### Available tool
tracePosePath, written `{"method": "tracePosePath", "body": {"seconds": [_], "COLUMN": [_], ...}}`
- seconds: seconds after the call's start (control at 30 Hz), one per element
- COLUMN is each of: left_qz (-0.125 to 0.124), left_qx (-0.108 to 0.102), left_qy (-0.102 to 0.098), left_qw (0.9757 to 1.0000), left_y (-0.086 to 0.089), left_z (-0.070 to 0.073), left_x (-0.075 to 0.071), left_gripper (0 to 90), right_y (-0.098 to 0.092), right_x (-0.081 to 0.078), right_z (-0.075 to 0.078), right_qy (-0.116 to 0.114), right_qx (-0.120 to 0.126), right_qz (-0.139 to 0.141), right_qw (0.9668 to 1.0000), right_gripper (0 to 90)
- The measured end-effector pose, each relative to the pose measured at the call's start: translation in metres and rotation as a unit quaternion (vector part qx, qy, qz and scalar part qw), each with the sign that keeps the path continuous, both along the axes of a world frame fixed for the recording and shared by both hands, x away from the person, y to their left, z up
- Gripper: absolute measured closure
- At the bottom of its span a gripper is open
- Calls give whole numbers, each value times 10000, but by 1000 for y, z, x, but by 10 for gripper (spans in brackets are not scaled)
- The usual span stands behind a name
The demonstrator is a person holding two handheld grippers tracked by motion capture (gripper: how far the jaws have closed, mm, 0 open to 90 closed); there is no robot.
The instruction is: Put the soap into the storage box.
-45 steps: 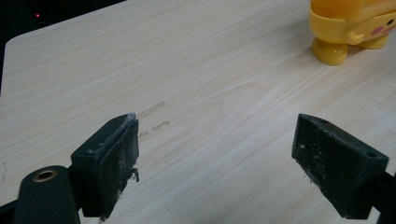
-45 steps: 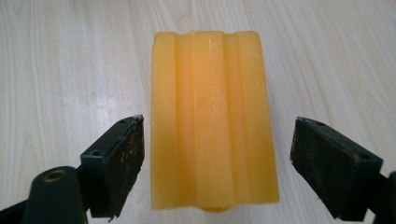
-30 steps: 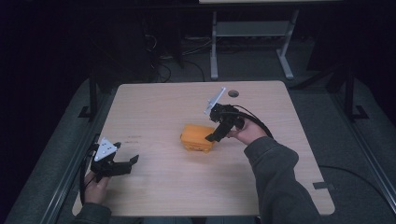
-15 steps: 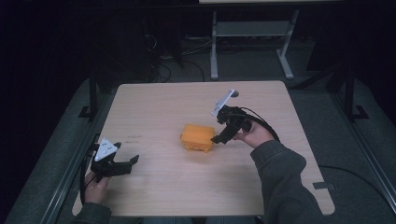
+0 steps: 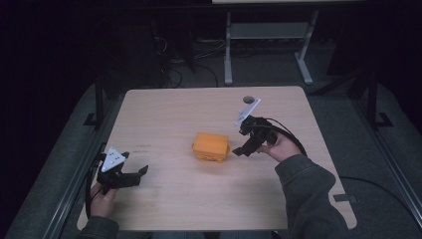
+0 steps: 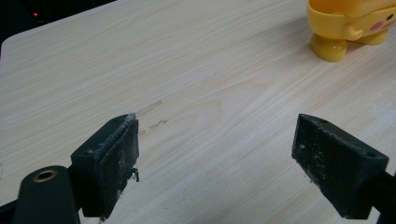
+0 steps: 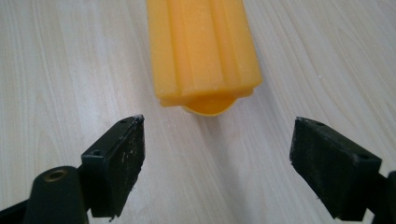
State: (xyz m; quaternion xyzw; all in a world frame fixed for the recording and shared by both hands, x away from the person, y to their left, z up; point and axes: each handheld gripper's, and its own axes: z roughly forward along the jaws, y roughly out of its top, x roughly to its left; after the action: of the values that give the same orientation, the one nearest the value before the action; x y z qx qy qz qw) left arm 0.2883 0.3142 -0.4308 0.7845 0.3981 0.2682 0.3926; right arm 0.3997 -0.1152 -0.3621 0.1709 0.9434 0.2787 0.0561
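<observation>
I see the pale wood-grain rectangular table (image 5: 164,114) as the largest item, with a small round dark hole (image 5: 248,100) near its far edge. Near the table's centre stands the orange-and-yellow moulded plastic toy (image 5: 211,147), a blocky ribbed body on short rounded yellow feet; in the left gripper view the toy (image 6: 350,23) sits at the upper right, well apart from that gripper's jaws, and shows a small pink spot on its side. In the right gripper view its ribbed orange end (image 7: 203,51) faces the camera, just ahead of the jaws and not touching them. My right hand (image 5: 279,147), in a dark sleeve, holds the right gripper (image 5: 240,150) just beside the toy's right side; its jaws are spread wide with nothing between them but bare table. My left hand (image 5: 102,199) holds the left gripper (image 5: 139,174) near the table's near left corner, jaws likewise spread apart and empty, pointing across the table. Faint scuff marks (image 6: 152,114) lie on the wood ahead of its jaws.
</observation>
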Motion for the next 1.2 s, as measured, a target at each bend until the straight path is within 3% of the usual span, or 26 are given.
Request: {"method": "tracePosePath", "body": {"seconds": [0.63, 0.97, 1.2], "left_qz": [-11, -25, -27], "left_qx": [8, 22, 44], "left_qy": [13, 16, 27], "left_qw": [10000, 10000, 10000], "left_y": [-1, -2, -3], "left_z": [-1, -1, -1], "left_x": [0, 0, 0], "left_gripper": [141, 141, 141], "right_y": [-25, -44, -55], "right_x": [-13, -22, -27], "right_z": [-1, -22, -28], "right_qy": [-22, 125, 160], "right_qx": [89, 124, 154], "right_qz": [-226, -365, -489], "right_qw": [9997, 9992, 9986], "right_gripper": [174, 174, 174]}}
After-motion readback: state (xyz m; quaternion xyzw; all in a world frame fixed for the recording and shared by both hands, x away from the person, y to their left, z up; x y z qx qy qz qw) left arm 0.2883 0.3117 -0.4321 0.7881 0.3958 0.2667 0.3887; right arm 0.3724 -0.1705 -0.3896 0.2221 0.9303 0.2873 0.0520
